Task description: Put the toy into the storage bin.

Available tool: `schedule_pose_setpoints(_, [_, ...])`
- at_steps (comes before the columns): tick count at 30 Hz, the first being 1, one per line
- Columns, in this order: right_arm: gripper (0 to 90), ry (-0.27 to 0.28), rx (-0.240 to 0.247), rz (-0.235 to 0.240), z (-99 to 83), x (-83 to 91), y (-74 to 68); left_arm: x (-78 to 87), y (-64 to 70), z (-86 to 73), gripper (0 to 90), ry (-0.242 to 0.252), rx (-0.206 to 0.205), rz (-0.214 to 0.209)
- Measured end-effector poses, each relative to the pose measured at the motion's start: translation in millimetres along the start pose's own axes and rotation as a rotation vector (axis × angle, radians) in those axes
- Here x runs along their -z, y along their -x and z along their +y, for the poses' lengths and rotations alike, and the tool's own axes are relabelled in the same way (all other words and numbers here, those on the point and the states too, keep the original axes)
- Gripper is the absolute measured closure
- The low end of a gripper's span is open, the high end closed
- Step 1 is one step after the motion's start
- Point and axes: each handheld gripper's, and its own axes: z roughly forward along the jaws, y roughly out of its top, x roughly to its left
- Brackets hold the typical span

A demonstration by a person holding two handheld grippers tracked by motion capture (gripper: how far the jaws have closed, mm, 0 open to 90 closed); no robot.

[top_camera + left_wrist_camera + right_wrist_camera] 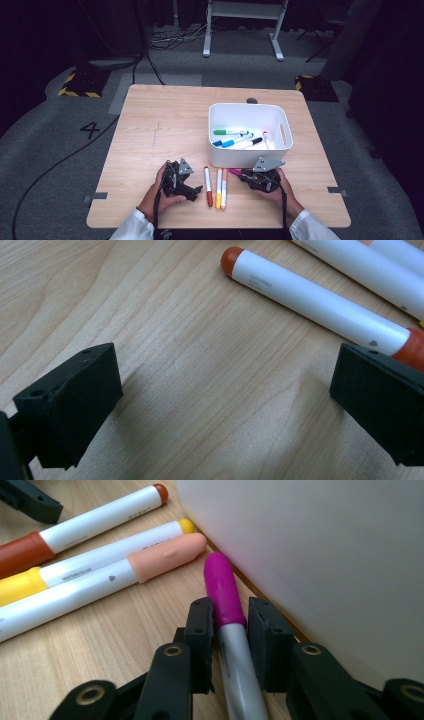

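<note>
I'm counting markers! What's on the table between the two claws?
Three markers lie side by side between the left claw and right claw in the high view: red marker, yellow marker, peach marker.

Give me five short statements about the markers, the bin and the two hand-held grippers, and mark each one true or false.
1. The right hand-held gripper is shut on the magenta marker. True.
2. The left hand-held gripper grips the red marker. False: its jaws stand open over bare wood, with that marker beside one jaw.
3. The white bin is empty. False: several markers lie in it, among them a green marker.
4. Three markers lie side by side on the table between the grippers. True.
5. The magenta marker lies inside the bin. False: it is outside, beside the bin's wall.
</note>
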Motion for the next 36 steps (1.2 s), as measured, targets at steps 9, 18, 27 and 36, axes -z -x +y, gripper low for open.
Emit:
schedule_pose_setpoints(9, [74.2, -0.006, 0.014, 0.025, -3.1, 5.3, 4.1, 0.0, 0.0, 0.0, 0.3, 0.000, 0.000, 0.000])
schedule_pose_setpoints(18, [74.4, 0.033, 0.026, 0.067, -4.6, 30.5, 8.3, 0.0, 0.0, 0.0, 0.4, 0.000, 0.000, 0.000])
schedule_pose_setpoints(27, [74.5, 0.106, 0.050, 0.085, 2.3, 67.5, 5.7, 0.0, 0.0, 0.0, 0.3, -0.001, 0.000, 0.000])
schedule_pose_setpoints(36, [74.5, 0.170, 0.082, 0.079, 16.2, 114.8, 3.5, 0.0, 0.0, 0.0, 0.3, 0.000, 0.000, 0.000])
